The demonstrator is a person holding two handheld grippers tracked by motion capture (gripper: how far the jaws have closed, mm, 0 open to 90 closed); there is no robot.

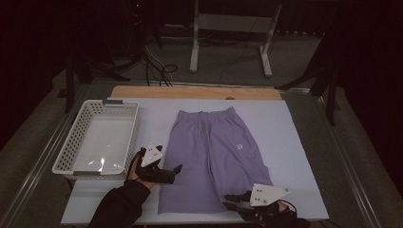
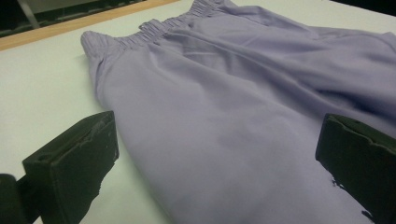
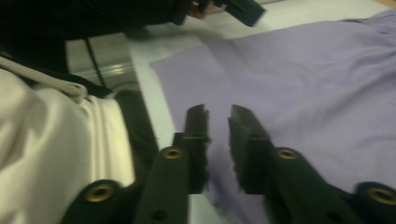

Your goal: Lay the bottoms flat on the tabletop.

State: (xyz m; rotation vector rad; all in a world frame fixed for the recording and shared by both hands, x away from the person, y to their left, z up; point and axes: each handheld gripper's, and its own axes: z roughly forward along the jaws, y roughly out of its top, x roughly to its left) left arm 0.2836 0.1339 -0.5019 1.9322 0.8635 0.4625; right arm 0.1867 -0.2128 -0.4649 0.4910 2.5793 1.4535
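- Purple shorts lie flat mid-surface, waistband far.
- Left tool, jaws wide, hovers at the left leg's edge.
- Right tool, jaws narrow and empty, above the hem.
- Likely step: gripping for a fold; next, pinch the hem.
- Basket waits left.

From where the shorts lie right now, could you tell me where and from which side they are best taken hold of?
Probably at the two hem corners nearest the person. The purple shorts lie flat with the waistband at the far end, so only edges offer a fold to pinch. The open left claw could come in low from the left side edge, the open right claw from the near hem.
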